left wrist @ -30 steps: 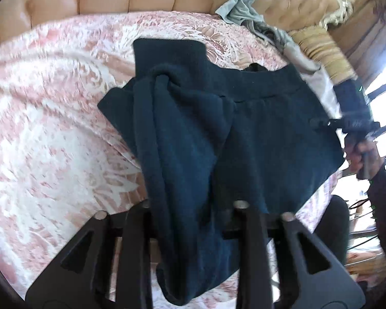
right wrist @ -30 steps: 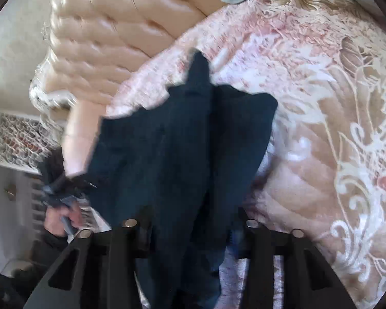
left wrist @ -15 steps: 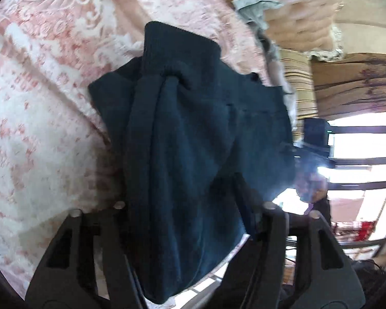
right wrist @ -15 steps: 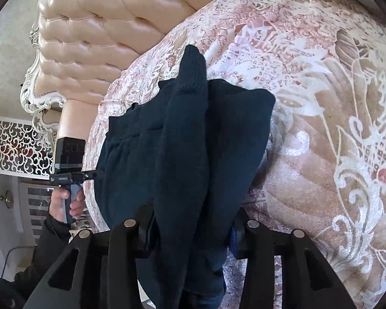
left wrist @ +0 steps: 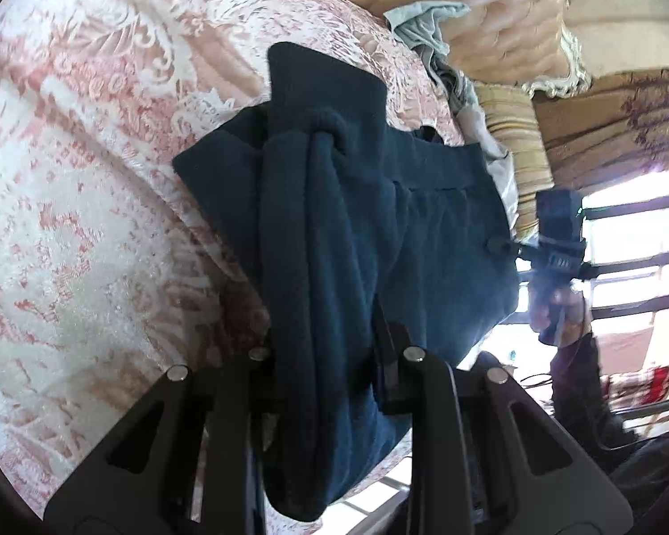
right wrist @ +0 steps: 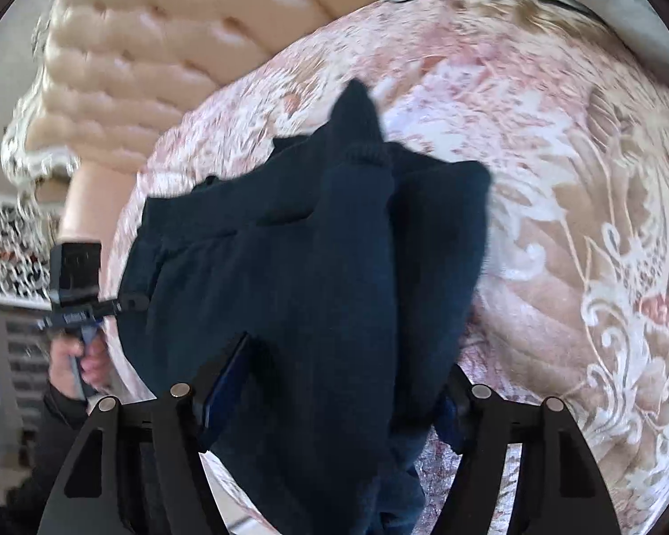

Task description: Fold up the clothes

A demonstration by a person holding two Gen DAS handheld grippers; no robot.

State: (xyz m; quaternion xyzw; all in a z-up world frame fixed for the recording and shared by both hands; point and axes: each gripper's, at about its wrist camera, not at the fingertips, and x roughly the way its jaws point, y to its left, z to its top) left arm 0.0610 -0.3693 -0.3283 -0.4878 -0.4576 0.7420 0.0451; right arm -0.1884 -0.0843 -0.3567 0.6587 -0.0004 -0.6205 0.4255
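Pink patterned bedspread [left wrist: 89, 178] carries the dark blue trousers [left wrist: 357, 223], lengthwise from both grippers toward the headboard [right wrist: 156, 44]. Left gripper [left wrist: 330, 356] has just narrowed onto one bunched leg; right gripper [right wrist: 330, 397], just widened, straddles cloth loosely.

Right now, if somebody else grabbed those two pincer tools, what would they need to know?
Left gripper: jaws have just been closing, pinching a bunched fold of the dark blue garment.
Right gripper: jaws have just been opening; the cloth lies between them, with a gap showing at one finger.
The garment lies partly folded on the pink patterned bedspread, one cuffed end pointing toward the headboard. A grey garment sits near the headboard.
Left: finish and flatten this fold; the grey one looks unfolded.
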